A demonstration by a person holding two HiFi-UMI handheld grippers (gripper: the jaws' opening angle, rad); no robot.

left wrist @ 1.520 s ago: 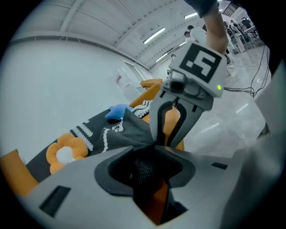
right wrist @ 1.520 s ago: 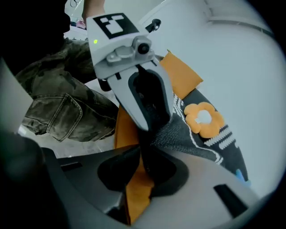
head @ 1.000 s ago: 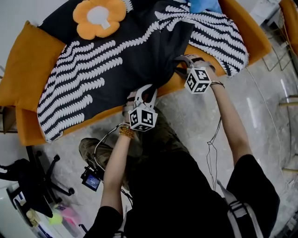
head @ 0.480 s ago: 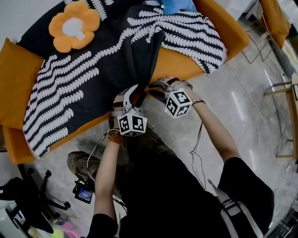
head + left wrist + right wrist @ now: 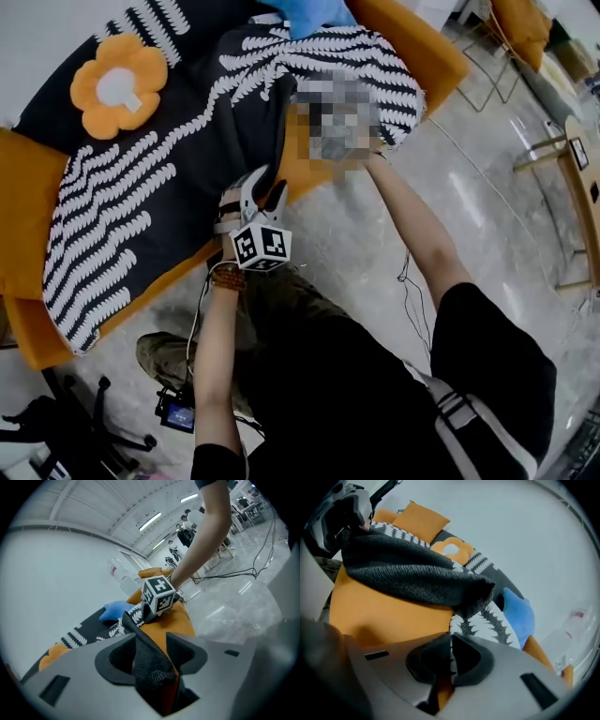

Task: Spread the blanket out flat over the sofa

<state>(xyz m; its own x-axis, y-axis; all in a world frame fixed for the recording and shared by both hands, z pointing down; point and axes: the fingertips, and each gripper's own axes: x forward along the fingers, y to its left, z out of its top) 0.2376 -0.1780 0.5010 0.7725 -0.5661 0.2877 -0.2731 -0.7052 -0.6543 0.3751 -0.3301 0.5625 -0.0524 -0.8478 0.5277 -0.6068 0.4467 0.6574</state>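
**While one hand lets go, the other takes the hem**

Though the black blanket with white fern stripes point(image 5: 159, 178) already covers most of the orange sofa point(image 5: 28, 187), a dark ridge of it stands bunched near the middle of the front edge, so the spreading looks partway done; the step in hand reads as a change of grip along that edge. The left gripper point(image 5: 265, 187) sits at the sofa's front; its fingers have just been opening and now stand apart, with the raised fold of dark cloth loose between them, not pinched. The right gripper point(image 5: 451, 651), further along the edge, has just been closing; its fingers are pressed together on a thin patterned strip of the blanket's edge. The next move, as I judge it, calls for the right hand to draw its edge outward along the seat front until the ridge flattens, while the left clears the fold; too hard a pull could drag cloth off the backrest.
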